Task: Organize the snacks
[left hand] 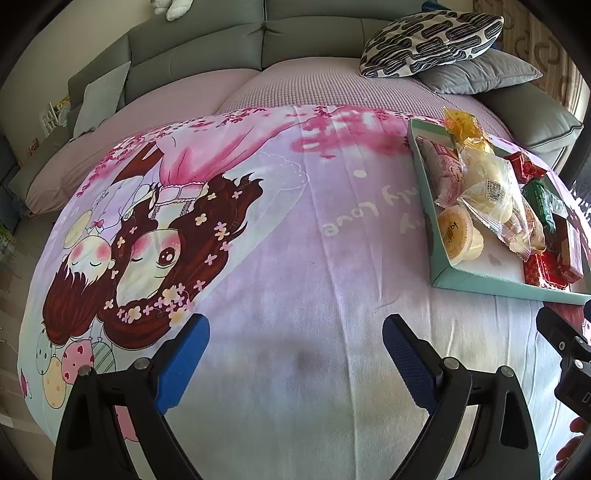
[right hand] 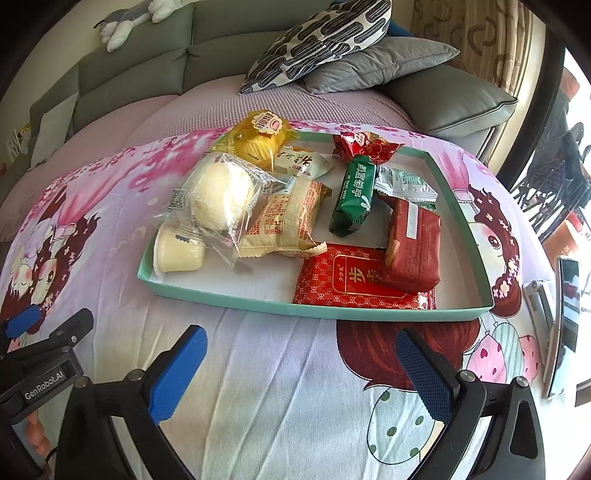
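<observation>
A shallow teal tray on the cartoon-print cloth holds several snacks: a clear-wrapped bun, a pudding cup, a beige packet, a yellow cake pack, a green packet, a dark red packet and a flat red pack. My right gripper stands open just in front of the tray, nothing between its fingers. The left wrist view shows the tray at the right, and my left gripper open over bare cloth to its left.
The cloth covers a cushioned seat backed by a grey sofa. A patterned pillow and a grey pillow lie behind the tray. A phone rests at the right edge. A plush toy sits on the sofa back.
</observation>
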Motion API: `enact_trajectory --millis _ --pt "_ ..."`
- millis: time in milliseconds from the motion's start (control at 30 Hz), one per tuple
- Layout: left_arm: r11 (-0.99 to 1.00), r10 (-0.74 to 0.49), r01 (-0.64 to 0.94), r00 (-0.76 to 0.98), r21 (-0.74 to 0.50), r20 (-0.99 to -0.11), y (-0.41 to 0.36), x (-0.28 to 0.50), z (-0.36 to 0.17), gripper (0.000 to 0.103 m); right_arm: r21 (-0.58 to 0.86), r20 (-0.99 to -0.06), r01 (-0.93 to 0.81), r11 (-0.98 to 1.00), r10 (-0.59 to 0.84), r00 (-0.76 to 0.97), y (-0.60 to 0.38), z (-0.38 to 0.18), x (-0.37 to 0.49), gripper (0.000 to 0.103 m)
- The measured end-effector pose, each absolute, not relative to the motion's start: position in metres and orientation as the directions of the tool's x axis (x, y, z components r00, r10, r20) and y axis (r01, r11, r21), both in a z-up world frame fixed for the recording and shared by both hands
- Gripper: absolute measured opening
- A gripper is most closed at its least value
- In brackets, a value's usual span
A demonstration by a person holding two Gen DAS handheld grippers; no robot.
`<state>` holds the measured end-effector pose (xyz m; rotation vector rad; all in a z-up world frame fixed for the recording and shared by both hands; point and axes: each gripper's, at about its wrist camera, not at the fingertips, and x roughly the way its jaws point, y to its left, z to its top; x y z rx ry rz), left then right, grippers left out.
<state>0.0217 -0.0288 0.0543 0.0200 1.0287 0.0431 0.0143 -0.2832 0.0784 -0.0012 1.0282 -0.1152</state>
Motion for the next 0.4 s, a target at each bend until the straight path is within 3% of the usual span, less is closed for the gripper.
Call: enact_trajectory --millis 400 --pt "1.000 0.017 0.011 0.530 0.027 -0.848 -0.0322 0.0190 0.0581 0.095 -0.060 -0.855 0.082 0.995 -0.094 0.511 -0.2789 0.0791 0.0152 0.103"
